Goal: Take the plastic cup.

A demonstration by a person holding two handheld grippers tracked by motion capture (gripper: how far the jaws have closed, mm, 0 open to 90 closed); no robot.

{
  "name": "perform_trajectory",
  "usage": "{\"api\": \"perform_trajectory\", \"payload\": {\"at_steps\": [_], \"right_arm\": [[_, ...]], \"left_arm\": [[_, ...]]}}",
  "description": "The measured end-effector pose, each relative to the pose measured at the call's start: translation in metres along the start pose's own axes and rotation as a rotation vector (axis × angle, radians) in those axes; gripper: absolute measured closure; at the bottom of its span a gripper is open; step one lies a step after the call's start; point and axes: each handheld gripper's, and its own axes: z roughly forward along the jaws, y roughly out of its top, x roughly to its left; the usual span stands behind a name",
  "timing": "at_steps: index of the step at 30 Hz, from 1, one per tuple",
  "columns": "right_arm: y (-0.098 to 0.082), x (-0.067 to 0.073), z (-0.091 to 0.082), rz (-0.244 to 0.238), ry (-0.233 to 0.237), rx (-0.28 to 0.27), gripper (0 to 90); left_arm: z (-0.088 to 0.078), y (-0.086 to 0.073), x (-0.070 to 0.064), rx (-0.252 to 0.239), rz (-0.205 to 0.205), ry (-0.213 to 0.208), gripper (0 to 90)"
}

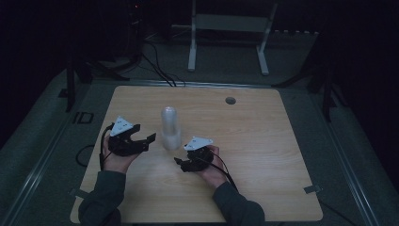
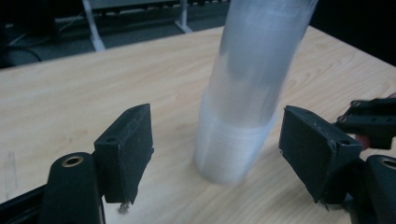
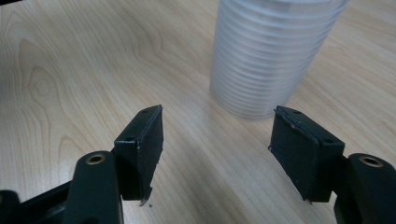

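Stack of clear plastic cups [image 1: 170, 128] stands upright on the wooden table [image 1: 263, 141] — left gripper [image 1: 143, 134] and right gripper [image 1: 179, 163] flank it, jaws spread, nothing pinched.

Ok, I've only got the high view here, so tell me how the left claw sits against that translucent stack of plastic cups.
Observer: In the left gripper view the left claw is open. Its jaws frame the translucent stack of plastic cups, which is nearer the jaw on that view's right. I can't tell whether the stack is between the pads or just beyond them.
Operator: Now give me the right claw.
Observer: In the right gripper view the right claw is open, with bare light wooden table between its jaws. The stack stands beyond the tips, off toward the right-hand jaw.
Operator: Describe the stack's lower part.
Observer: Closely spaced ridges ring it, which look like the rims of nested cups.
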Motion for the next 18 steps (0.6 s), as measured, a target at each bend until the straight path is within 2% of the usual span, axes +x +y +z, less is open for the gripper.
{"api": "perform_trajectory", "payload": {"at_steps": [12,18], "right_arm": [[0.008,-0.007,0.002,0.022,-0.01,-0.015,39.6],[0.012,-0.006,0.003,0.022,-0.009,-0.023,39.6]], "left_arm": [[0.014,0.036,-0.013,-0.001,0.093,-0.037,26.3],[0.02,0.045,-0.017,-0.008,0.107,-0.05,25.3]]}}
